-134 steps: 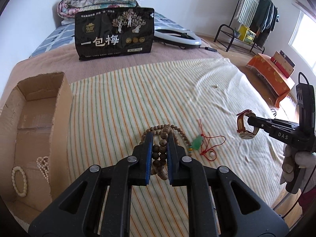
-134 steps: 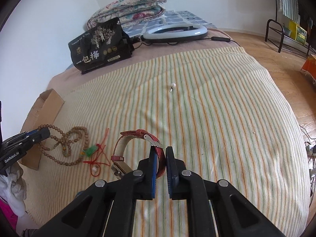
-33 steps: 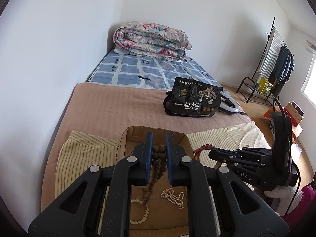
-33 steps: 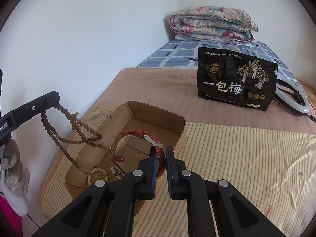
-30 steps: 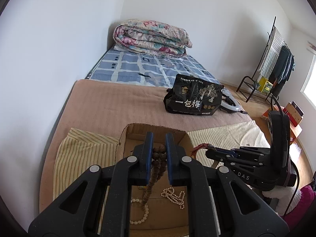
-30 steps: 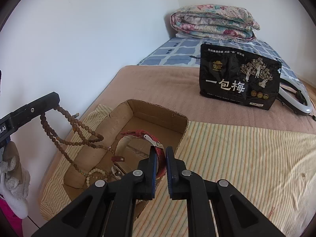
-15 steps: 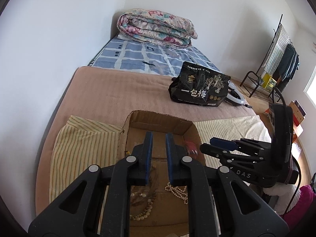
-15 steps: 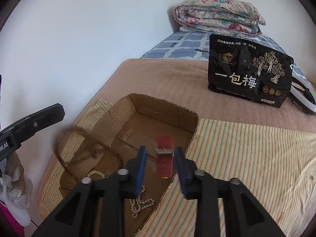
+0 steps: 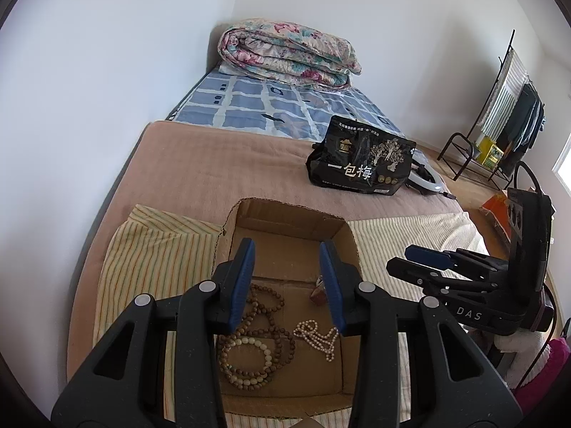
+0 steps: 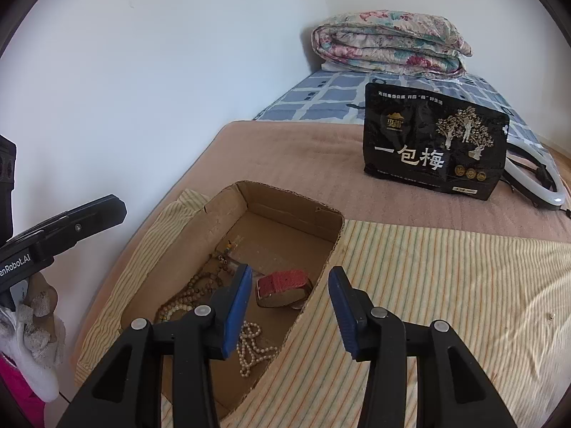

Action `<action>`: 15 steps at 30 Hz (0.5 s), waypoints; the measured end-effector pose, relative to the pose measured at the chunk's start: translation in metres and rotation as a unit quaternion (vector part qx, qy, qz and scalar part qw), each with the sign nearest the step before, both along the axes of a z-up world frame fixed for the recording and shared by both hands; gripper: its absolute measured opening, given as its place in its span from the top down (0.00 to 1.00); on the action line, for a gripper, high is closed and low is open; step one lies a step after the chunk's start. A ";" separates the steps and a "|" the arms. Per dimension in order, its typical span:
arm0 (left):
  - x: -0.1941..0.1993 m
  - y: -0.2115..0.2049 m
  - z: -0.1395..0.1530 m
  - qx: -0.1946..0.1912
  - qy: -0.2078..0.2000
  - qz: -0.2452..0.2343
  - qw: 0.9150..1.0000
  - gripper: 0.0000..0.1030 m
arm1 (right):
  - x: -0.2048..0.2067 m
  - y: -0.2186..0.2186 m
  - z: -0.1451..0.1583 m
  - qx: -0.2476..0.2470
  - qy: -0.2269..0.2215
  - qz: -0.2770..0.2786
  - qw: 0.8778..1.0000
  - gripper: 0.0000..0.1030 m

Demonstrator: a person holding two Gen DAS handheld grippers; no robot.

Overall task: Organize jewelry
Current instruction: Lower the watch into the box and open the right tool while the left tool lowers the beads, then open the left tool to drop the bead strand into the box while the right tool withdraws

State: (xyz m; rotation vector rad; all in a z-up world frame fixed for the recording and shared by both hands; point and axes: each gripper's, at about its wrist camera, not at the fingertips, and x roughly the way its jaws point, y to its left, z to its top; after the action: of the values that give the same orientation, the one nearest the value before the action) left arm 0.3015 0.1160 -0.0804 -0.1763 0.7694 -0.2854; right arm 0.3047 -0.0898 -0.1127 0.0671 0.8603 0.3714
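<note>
Wooden bead necklace (image 9: 266, 324) in cardboard box (image 9: 285, 221), below left gripper's (image 9: 287, 280) opening fingers (image 9: 242, 281).

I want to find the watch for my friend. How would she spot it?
Look in the open cardboard box on the striped sheet near the wall. The watch lies on the box floor by the bead strings; it alone has a flat red strap, not round beads.

One open brown cardboard box (image 9: 285, 221) containing four pieces: one long brown wooden bead strand (image 9: 274, 324), one cream bead bracelet (image 9: 246, 342), one white pearl strand (image 9: 317, 335), one red-strapped wristwatch (image 10: 282, 285). Two black grippers.
</note>
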 end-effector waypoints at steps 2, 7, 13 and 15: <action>-0.004 -0.002 0.003 0.001 -0.002 0.000 1.000 0.64 | -0.004 -0.004 0.003 -0.001 -0.003 -0.002 1.000 0.53; -0.015 -0.005 0.013 0.006 -0.007 -0.001 1.000 0.64 | -0.015 -0.017 0.014 -0.004 -0.015 -0.008 1.000 0.44; -0.030 -0.015 0.021 0.012 -0.012 -0.005 1.000 0.64 | -0.034 -0.038 0.025 -0.014 -0.031 -0.019 0.999 0.31; -0.035 -0.021 0.024 0.017 -0.015 -0.008 1.000 0.64 | -0.041 -0.047 0.027 -0.018 -0.035 -0.024 0.999 0.28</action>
State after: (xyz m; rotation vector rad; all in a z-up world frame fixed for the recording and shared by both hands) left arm 0.2666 0.0954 -0.0568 -0.1338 0.7466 -0.2904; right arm 0.2642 -0.1371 -0.0857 0.0401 0.7943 0.3114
